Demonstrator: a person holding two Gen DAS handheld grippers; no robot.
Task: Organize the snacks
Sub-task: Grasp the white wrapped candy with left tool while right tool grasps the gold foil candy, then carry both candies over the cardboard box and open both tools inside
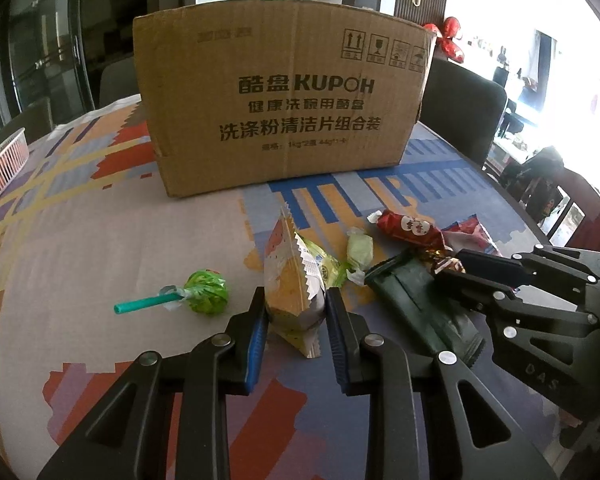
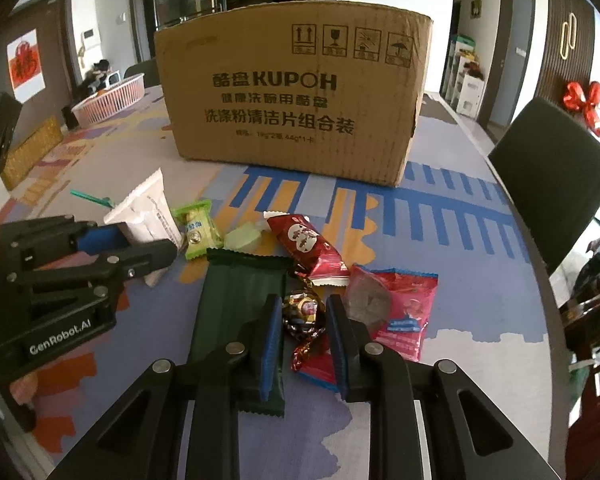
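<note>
Your left gripper (image 1: pixel 296 316) pinches the cream pouch (image 1: pixel 290 280), its long axis upright toward 12 o'clock. Your right gripper (image 2: pixel 303 312) clamps the gold-wrapped candy (image 2: pixel 302 312). The cardboard box (image 1: pixel 284 104) stands at 12 o'clock on the patterned tablecloth (image 1: pixel 100 240); a dark chair (image 2: pixel 552 200) sits at 2 o'clock.

The big box (image 1: pixel 284 92) in the upper middle is brown cardboard, matt and ridged. The gold candy (image 2: pixel 304 312) at lower middle has shiny, crinkly foil. The green wrapper (image 2: pixel 240 300) beside it looks smooth and dull. The tablecloth (image 1: pixel 100 240) is soft printed cloth.
</note>
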